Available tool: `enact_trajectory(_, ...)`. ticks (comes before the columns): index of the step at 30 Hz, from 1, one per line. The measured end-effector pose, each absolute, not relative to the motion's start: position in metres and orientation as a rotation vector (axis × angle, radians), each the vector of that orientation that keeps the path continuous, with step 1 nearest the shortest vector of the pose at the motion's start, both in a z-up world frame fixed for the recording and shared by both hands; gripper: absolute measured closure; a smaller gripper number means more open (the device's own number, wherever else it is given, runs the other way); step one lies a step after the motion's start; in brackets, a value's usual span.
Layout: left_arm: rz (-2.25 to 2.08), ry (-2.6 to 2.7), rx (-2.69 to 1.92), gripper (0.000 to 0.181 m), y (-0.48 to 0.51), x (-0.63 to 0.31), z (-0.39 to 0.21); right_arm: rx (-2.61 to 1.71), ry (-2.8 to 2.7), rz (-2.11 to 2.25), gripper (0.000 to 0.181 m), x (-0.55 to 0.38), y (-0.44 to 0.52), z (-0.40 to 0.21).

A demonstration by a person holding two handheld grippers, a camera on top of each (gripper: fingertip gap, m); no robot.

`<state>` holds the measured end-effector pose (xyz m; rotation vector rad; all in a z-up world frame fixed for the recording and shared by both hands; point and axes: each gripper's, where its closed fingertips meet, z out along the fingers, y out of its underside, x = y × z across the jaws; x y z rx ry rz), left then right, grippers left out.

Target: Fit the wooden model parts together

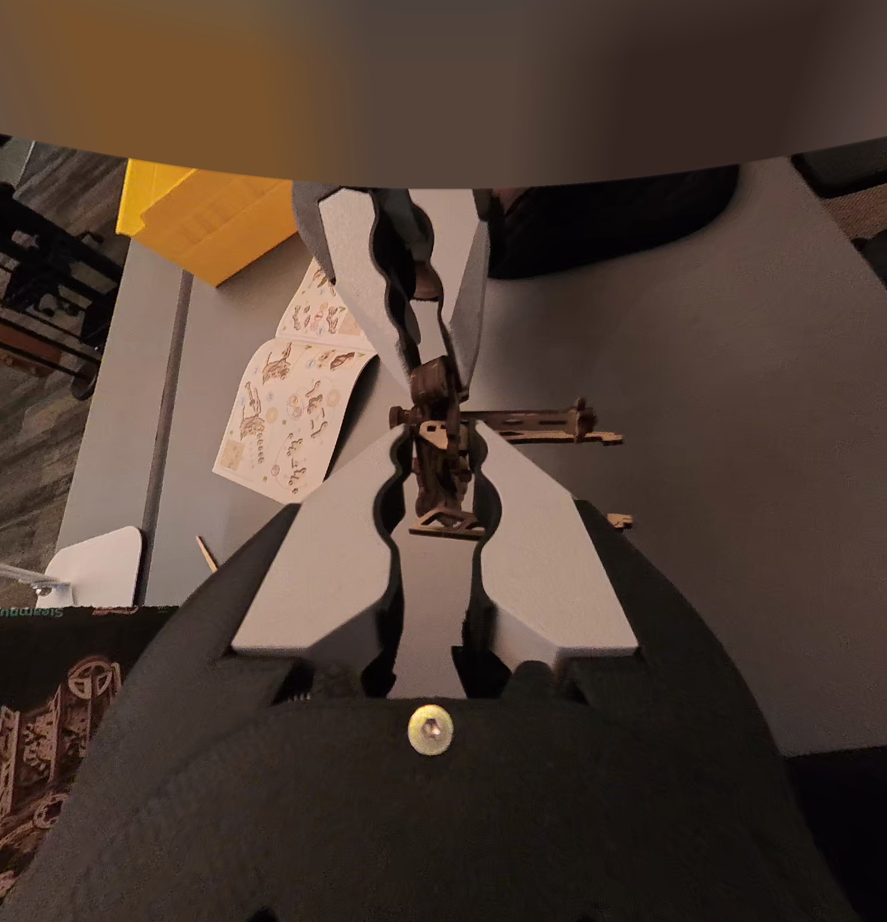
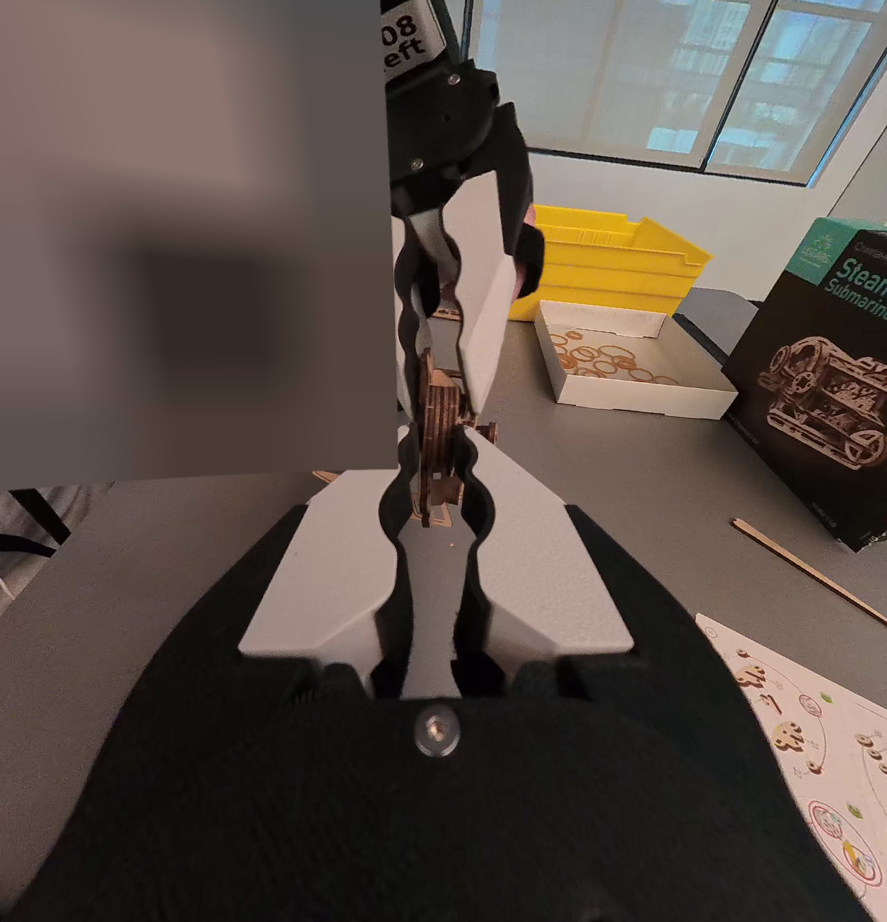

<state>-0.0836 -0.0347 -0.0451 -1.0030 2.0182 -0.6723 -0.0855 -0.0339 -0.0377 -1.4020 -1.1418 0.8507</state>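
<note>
A small wooden model assembly [image 1: 437, 471] of stacked laser-cut layers is held above the grey table [image 1: 705, 449]. My left gripper [image 1: 439, 433] is shut on its lower part. My right gripper [image 1: 434, 376] comes in from the far side and is shut on its upper part. In the right wrist view the layered wooden assembly [image 2: 439, 424] sits between my right gripper [image 2: 439, 443] and the left gripper [image 2: 441, 396], which reaches down from above. A long slotted wooden part [image 1: 551, 425] lies on the table behind the assembly. A small wooden piece [image 1: 619, 521] lies to the right.
An open instruction booklet [image 1: 286, 424] lies left of the work; it also shows in the right wrist view [image 2: 830, 778]. A yellow bin [image 2: 611, 259], a white tray of wooden rings [image 2: 646, 394] and the dark kit box [image 2: 830, 379] stand at the right. A thin wooden stick [image 2: 820, 581] lies beside the box. The thin wooden stick [image 2: 820, 581] sits 25 centimetres or so from the ends of my left fingers.
</note>
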Motion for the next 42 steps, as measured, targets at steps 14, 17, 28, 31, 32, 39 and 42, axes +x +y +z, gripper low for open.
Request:
enact_trajectory(14,-0.718,1.978,-1.075,0.167,-0.033,-0.087,-0.045,-1.365,-1.165,0.765,0.168,-0.084,-0.034,-0.037)
enact_trajectory(17,-0.724,1.978,-1.081,0.168,-0.034,-0.089,-0.046,-1.357,-1.176,0.742,0.168,-0.085,-0.034,-0.038)
enact_trajectory(28,-0.692,1.972,-0.996,0.169,-0.041,-0.092,-0.043,-1.250,-1.231,0.610,0.168,-0.089,-0.043,-0.034)
enact_trajectory(31,-0.660,1.978,-0.967,0.169,-0.043,-0.094,-0.044,-1.236,-1.241,0.599,0.167,-0.091,-0.045,-0.034)
enact_trajectory(32,-0.665,1.978,-0.967,0.169,-0.044,-0.094,-0.043,-1.231,-1.242,0.593,0.167,-0.091,-0.045,-0.034)
enact_trajectory(39,-0.736,1.922,-0.987,0.162,-0.045,-0.096,-0.042,-1.205,-1.265,0.478,0.167,-0.091,-0.045,-0.037)
enact_trajectory(42,-0.721,1.902,-0.988,0.150,-0.044,-0.098,-0.041,-1.199,-1.294,0.438,0.167,-0.093,-0.045,-0.042)
